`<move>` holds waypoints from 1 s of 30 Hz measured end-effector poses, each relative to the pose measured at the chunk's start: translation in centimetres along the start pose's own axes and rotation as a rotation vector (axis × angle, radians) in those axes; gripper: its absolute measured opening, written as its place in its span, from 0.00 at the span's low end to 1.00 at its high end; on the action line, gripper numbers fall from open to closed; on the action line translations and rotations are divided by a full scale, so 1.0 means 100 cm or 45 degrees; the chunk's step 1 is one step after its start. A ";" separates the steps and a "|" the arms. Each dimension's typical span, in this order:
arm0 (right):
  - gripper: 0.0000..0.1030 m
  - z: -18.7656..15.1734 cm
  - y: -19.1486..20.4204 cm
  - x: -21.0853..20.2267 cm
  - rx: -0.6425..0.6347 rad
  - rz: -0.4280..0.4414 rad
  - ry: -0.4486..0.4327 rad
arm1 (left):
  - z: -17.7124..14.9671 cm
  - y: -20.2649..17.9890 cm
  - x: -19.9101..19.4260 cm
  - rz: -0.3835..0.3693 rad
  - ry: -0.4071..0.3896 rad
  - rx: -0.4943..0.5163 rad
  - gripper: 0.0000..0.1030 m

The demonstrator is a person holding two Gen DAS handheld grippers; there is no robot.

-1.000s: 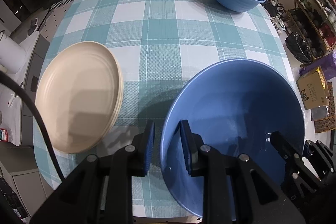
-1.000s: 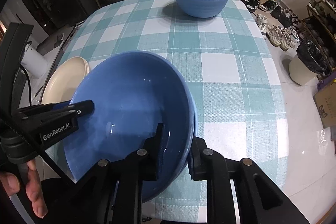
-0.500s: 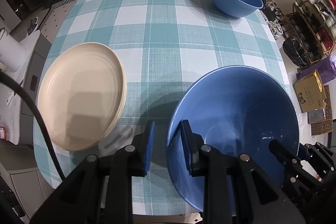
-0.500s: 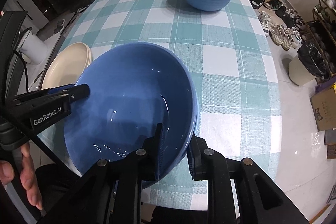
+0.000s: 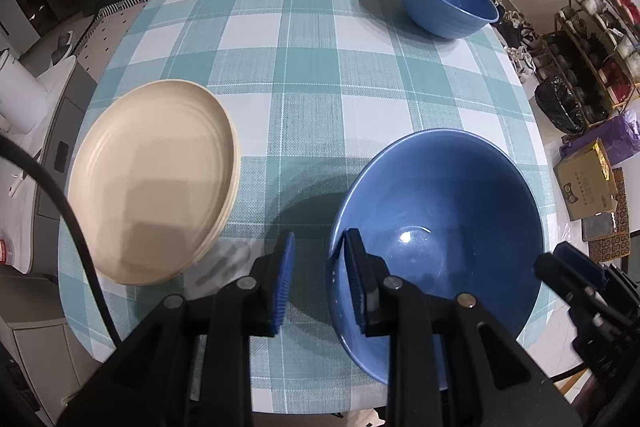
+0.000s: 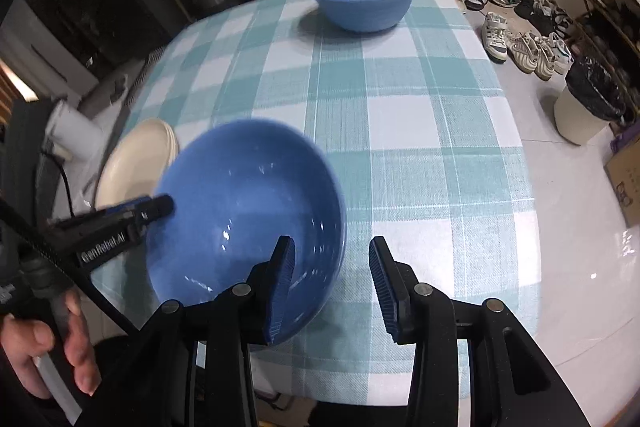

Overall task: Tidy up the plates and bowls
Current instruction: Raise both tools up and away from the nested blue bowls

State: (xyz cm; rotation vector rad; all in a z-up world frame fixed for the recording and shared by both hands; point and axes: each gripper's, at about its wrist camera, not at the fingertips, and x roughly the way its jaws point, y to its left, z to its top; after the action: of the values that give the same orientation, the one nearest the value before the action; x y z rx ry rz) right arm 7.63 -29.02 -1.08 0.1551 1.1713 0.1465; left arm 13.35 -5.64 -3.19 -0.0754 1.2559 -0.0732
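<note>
Checked bench (image 5: 312, 75): cream plates (image 5: 152, 183) stacked near left; near bowl (image 5: 436, 227) placed, right tool (image 6: 332, 283) opening off its rim, left tool (image 5: 318, 279) narrow, gripping nothing; far bowl (image 5: 444, 3) unstacked.

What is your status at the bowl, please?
Right gripper jaws opening, astride near blue bowl rim. Left gripper open, astride its other side. Plate stack beside, nothing blocking.

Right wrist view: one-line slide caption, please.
Right gripper jaws opening around near blue bowl rim on checked tablecloth.
</note>
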 end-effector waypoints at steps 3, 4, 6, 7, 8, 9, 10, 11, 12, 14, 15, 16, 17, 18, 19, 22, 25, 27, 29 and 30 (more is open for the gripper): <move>0.38 -0.001 -0.003 -0.006 0.037 0.087 -0.075 | -0.002 0.000 -0.007 0.018 -0.064 0.012 0.30; 0.38 -0.002 -0.004 -0.009 0.042 0.123 -0.113 | -0.003 0.000 -0.010 0.023 -0.091 0.016 0.32; 0.38 -0.005 -0.002 -0.017 0.026 0.156 -0.206 | -0.004 0.003 -0.017 0.018 -0.140 0.010 0.40; 0.39 -0.006 -0.001 -0.021 0.010 0.158 -0.248 | -0.004 0.005 -0.021 0.005 -0.163 -0.003 0.46; 0.46 -0.007 0.001 -0.025 -0.009 0.159 -0.288 | -0.005 0.009 -0.027 -0.014 -0.199 -0.022 0.47; 0.49 -0.009 0.004 -0.029 -0.032 0.160 -0.333 | -0.006 0.011 -0.031 -0.025 -0.220 -0.038 0.47; 0.50 -0.012 0.006 -0.035 -0.055 0.166 -0.384 | -0.007 0.014 -0.037 -0.045 -0.245 -0.061 0.47; 0.50 -0.015 0.009 -0.040 -0.073 0.179 -0.432 | -0.009 0.016 -0.041 -0.068 -0.265 -0.075 0.47; 0.51 -0.015 0.010 -0.042 -0.080 0.188 -0.454 | -0.011 0.017 -0.045 -0.081 -0.285 -0.083 0.47; 0.55 -0.020 0.013 -0.049 -0.090 0.218 -0.519 | -0.016 0.016 -0.054 -0.083 -0.335 -0.076 0.47; 0.59 -0.023 0.015 -0.053 -0.089 0.230 -0.566 | -0.020 0.015 -0.060 -0.077 -0.370 -0.063 0.48; 0.66 -0.026 0.016 -0.056 -0.086 0.233 -0.598 | -0.024 0.013 -0.065 -0.058 -0.405 -0.042 0.48; 0.71 -0.030 0.017 -0.059 -0.081 0.235 -0.648 | -0.028 0.012 -0.072 -0.032 -0.446 -0.019 0.48; 0.73 -0.033 0.017 -0.063 -0.077 0.239 -0.676 | -0.032 0.012 -0.077 -0.017 -0.488 -0.011 0.48; 0.76 -0.038 0.018 -0.066 -0.079 0.260 -0.715 | -0.038 0.014 -0.084 -0.011 -0.540 -0.013 0.48; 0.80 -0.053 0.022 -0.076 -0.109 0.290 -0.811 | -0.054 0.022 -0.103 -0.029 -0.663 -0.056 0.50; 0.85 -0.063 0.023 -0.081 -0.083 0.281 -0.875 | -0.068 0.027 -0.116 -0.040 -0.761 -0.072 0.55; 0.85 -0.067 0.023 -0.081 -0.056 0.306 -0.881 | -0.075 0.024 -0.123 -0.006 -0.825 -0.038 0.69; 0.85 -0.071 0.022 -0.080 -0.031 0.301 -0.897 | -0.084 0.020 -0.132 0.036 -0.930 -0.019 0.88; 0.85 -0.074 0.021 -0.081 -0.022 0.299 -0.910 | -0.090 0.018 -0.137 0.041 -0.999 0.002 0.90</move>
State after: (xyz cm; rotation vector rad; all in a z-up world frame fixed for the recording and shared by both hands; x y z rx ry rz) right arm -2.31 -28.21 3.81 0.3008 0.4370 0.2807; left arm 0.58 -2.68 6.84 -0.0724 0.4726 -0.0114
